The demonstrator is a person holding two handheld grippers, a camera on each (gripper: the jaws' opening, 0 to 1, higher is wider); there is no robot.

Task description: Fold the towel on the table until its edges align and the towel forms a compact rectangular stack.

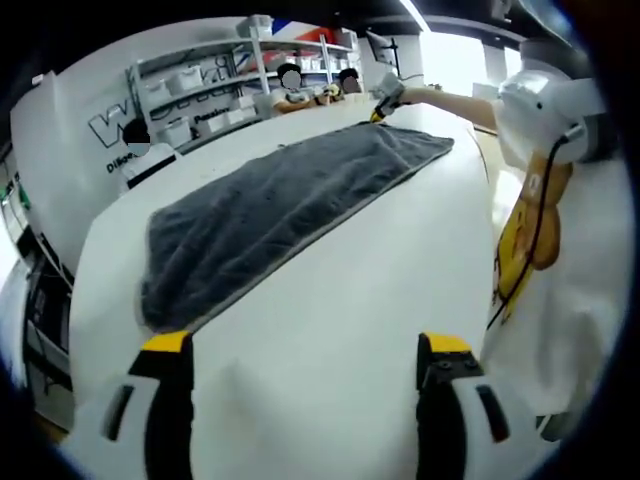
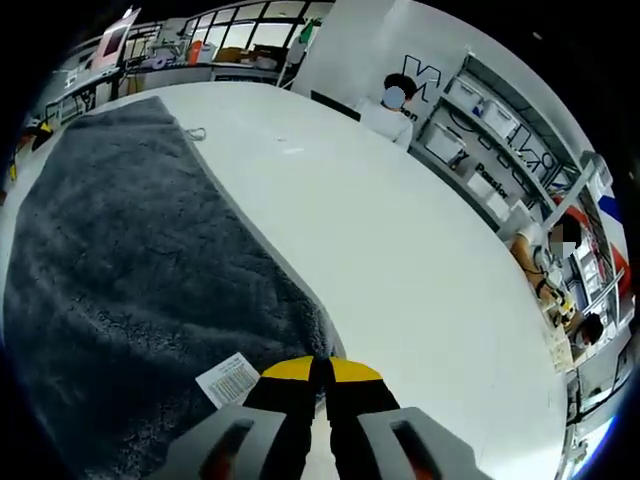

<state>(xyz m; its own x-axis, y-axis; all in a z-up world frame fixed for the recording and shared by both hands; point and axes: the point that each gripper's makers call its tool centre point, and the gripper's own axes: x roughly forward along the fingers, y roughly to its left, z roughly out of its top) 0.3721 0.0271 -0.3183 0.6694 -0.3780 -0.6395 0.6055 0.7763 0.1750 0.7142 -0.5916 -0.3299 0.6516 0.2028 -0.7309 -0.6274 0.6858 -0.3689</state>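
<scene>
Towel (image 1: 290,215) lies spread flat across the white table (image 1: 330,330), a long dark grey strip running from near the left tongs out toward the far end, and in the left gripper view it sits a little off to the left of centre. Left tongs (image 1: 305,345) hover over bare tabletop with their yellow-tipped jaws standing wide apart, nothing between them, the towel's near corner just beside the left jaw. Far across the table, the right tongs (image 1: 385,100) show at the towel's distant corner, held out on the person's arm (image 1: 455,100), with the person's white shirt (image 1: 560,290) filling the right side. Over to the right gripper view: the right tongs (image 2: 320,372) have their yellow tips pressed close together right at the towel (image 2: 130,260) edge, and they appear to be pinching the corner, though the exact bite is hard to make out. A small white label (image 2: 228,380) lies on the fabric just left of those jaws. Behind the table, seated people (image 2: 385,110) and grey shelves (image 2: 520,150) of white bins line the wall.
</scene>
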